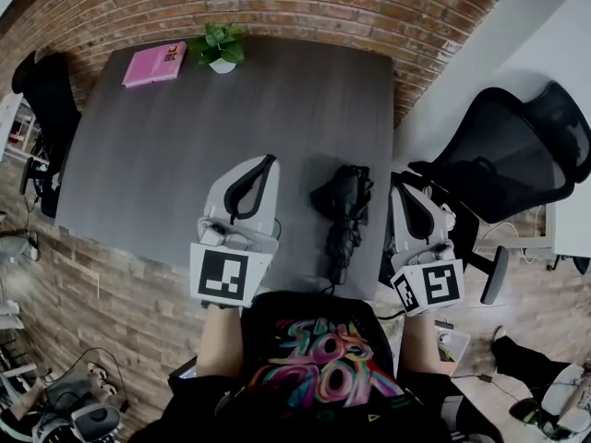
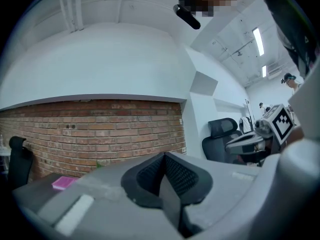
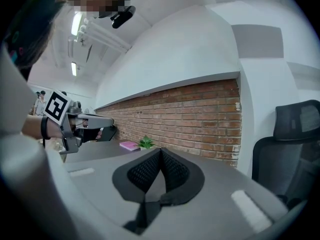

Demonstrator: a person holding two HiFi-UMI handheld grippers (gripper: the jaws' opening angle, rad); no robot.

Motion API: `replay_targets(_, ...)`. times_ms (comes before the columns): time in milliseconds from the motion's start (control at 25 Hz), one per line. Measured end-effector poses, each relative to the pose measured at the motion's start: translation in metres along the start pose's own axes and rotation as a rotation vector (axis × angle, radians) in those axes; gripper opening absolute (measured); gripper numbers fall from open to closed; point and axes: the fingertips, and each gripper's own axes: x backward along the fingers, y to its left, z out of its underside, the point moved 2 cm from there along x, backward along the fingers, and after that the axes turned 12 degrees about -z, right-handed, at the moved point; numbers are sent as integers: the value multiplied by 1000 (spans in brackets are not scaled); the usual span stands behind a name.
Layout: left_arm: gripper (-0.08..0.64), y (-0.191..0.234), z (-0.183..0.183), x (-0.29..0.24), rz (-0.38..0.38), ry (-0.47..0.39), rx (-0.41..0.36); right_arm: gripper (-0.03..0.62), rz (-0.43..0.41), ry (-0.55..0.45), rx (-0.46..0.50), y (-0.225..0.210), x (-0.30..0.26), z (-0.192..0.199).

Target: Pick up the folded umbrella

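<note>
Fingers [image 2: 148, 177] of the left gripper [image 2: 162, 156] are pressed together on nothing, and the right gripper [image 3: 159, 151] is closed and empty too. Both hover level at the near edge of the dark grey wood-grain table [image 1: 185, 146]. The black folded umbrella [image 1: 343, 212] lies flat on it between the two grippers, touched by neither, so the pickup looks not yet begun. By my judgement, opening a jaw pair, closing on the umbrella and lifting all remain. At the far edge sit a flat pink book [image 1: 154, 64] and a small white pot [image 1: 223, 65], the only container, holding a leafy green plant [image 1: 219, 42].
</note>
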Motion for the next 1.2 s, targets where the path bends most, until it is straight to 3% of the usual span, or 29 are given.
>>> replay_targets(680, 2, -3, 13, -7, 29, 22, 8, 2, 0, 88, 19, 2, -9, 29)
replay_targets(880, 2, -6, 18, -11, 32, 27, 7, 62, -52, 170, 7, 7, -19, 57)
replay_targets(1200, 2, -9, 25, -16, 39, 44, 15, 227, -92, 303, -49, 12, -31, 108)
